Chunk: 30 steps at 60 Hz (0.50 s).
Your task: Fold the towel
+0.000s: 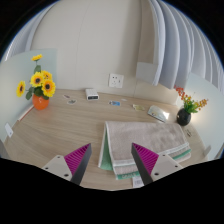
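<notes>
A beige-grey towel [142, 138] with green striped edging lies folded on the wooden table [70, 125], just ahead of my fingers and a little to the right. Its near corner with a small label reaches between my fingertips. My gripper [111, 162] is open above the table's near edge, nothing held. The left pink pad [76, 158] is over bare wood; the right pad [148, 160] overlaps the towel's near part.
An orange pot of sunflowers [39, 90] stands far left. A small white box [91, 94] and small items lie at the back by the wall. A dark vase with orange flowers [186, 108] and a pale object [160, 113] stand far right.
</notes>
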### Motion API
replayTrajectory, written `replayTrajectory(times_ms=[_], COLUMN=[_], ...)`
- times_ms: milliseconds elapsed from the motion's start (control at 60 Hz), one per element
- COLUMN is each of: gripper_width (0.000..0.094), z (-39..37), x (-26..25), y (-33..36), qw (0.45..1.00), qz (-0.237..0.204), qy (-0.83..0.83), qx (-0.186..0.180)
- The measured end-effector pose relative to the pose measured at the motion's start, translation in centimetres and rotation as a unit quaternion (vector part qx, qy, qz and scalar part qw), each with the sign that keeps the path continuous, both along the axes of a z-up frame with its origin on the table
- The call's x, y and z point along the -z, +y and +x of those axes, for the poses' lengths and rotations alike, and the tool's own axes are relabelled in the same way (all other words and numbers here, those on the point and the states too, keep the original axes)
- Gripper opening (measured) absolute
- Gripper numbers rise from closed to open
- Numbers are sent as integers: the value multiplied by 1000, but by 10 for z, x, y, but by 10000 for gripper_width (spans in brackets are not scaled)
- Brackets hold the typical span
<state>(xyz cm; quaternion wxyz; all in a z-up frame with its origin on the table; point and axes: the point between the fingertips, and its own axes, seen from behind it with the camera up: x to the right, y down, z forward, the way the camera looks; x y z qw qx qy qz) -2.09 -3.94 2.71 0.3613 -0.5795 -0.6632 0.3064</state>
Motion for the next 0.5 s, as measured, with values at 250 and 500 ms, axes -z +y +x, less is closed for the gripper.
replayTrajectory(times_ms=[250,500], gripper_width=[775,42], z=[-27,-28], x=[36,40], y=[4,11], qw=[1000,998], qz=[-3,38], qy=[-26,-53], qx=[9,25])
